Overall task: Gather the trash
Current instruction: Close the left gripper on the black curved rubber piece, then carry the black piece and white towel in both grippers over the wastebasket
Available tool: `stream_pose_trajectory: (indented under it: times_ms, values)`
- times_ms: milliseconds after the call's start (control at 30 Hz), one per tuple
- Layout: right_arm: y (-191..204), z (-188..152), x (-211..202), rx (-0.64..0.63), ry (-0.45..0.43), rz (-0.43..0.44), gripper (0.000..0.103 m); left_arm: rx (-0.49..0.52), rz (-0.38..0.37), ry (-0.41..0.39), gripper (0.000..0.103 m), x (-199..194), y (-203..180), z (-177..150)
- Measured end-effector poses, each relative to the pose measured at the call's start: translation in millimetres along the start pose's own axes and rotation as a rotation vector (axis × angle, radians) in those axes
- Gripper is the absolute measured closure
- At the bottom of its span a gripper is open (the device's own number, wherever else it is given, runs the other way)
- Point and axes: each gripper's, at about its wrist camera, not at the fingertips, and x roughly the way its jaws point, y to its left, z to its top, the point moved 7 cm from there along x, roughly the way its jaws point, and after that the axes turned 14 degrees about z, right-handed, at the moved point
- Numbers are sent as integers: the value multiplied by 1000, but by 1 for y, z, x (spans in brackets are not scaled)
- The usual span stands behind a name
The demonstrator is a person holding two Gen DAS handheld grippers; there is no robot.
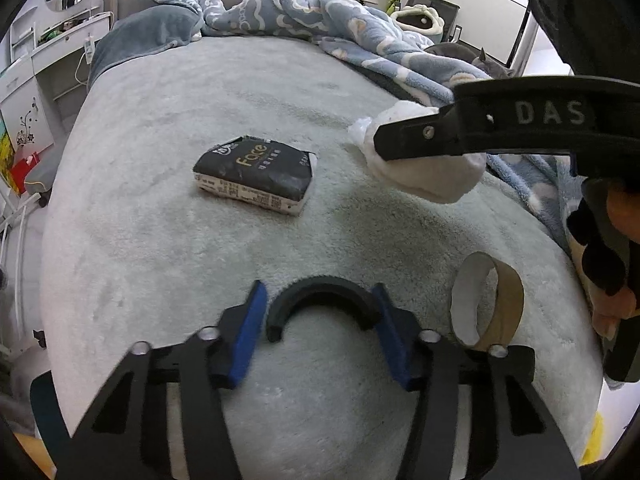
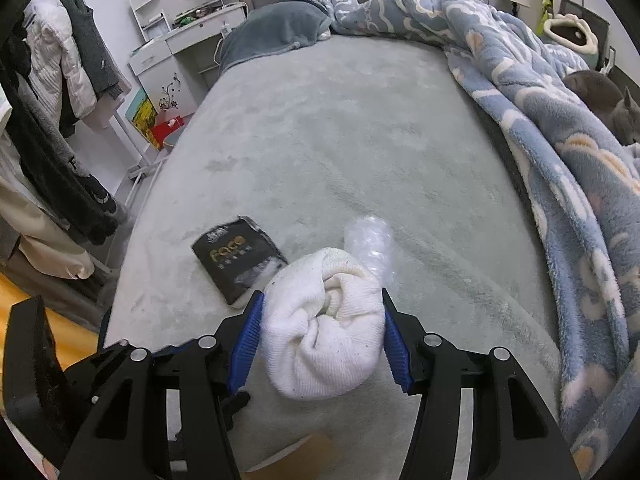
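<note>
My left gripper [image 1: 320, 312] is shut on a black half-ring of plastic [image 1: 324, 290], its blue pads against both ends, low over the grey bed cover [image 1: 224, 92]. A cardboard tube [image 1: 486, 300] lies just right of it. A black tissue pack marked "Face" [image 1: 254, 176] [image 2: 236, 260] rests in the middle of the bed. My right gripper [image 2: 324, 320] is shut on a rolled white sock [image 2: 320, 332] [image 1: 432, 180]; one of its black fingers [image 1: 420, 136] crosses the left wrist view from the right. A crumpled clear plastic piece [image 2: 368, 240] lies just beyond the sock.
A blue cloud-print blanket [image 2: 560, 152] is heaped along the right side and the head of the bed, with a grey cat [image 2: 600, 96] lying on it. A grey pillow [image 2: 276, 28] is at the head. Coats [image 2: 68, 80] and a white dresser [image 2: 176, 48] stand left of the bed.
</note>
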Motion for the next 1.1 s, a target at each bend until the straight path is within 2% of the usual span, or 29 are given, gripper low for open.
stream_pose_trajectory:
  times_ms: [133,367,667,1100]
  values:
    - [9,1,-4,7,-24,3,47,-3,-30,5,57,-7,3,-2]
    - [26,-5,-11,10,-43,-1,47,-2,-58,4,57,-28,17,-12]
    - [57,-22,-14,-10,-49,1,47,-34,-28,-37,57,-63,59,-23]
    - [103,-47,-8,-38,-45,29,47,-103,4,-30,57,-95,115,-46]
